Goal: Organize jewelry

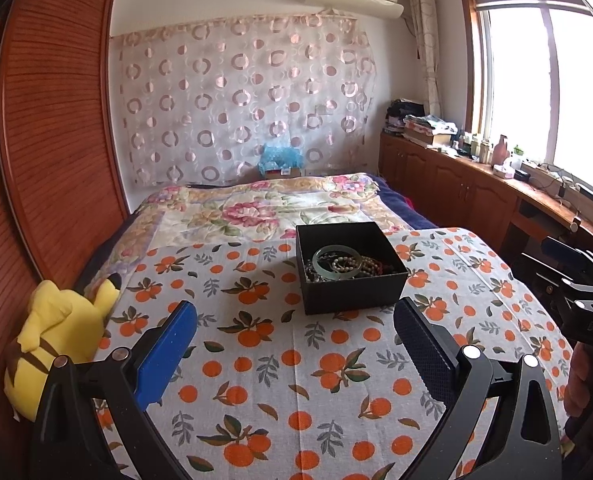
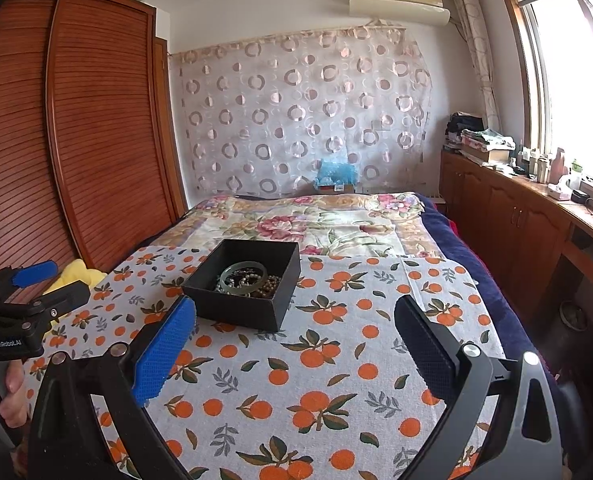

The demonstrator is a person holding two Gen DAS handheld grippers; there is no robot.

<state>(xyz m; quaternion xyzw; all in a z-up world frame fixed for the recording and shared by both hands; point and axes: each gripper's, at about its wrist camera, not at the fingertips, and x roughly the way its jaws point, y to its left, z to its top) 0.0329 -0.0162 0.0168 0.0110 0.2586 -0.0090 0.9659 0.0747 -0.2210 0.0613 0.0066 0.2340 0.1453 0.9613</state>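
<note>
A broad bed [image 1: 256, 208] is lying under a woven cloth [image 1: 296, 380] printed with oranges and leaves. Near the cloth's far edge a square, matte black box [image 2: 242, 286] is sitting, holding a smooth pale-green bangle [image 2: 243, 276] on tangled beaded strands [image 2: 270, 285]. A soft yellow plush toy [image 1: 60, 332] is slumping beside the ribbed wooden wardrobe [image 1: 56, 140]. The left gripper [image 1: 294, 338] and right gripper [image 2: 294, 334] are both hovering spread wide, pinching nothing, short of the box.
</note>
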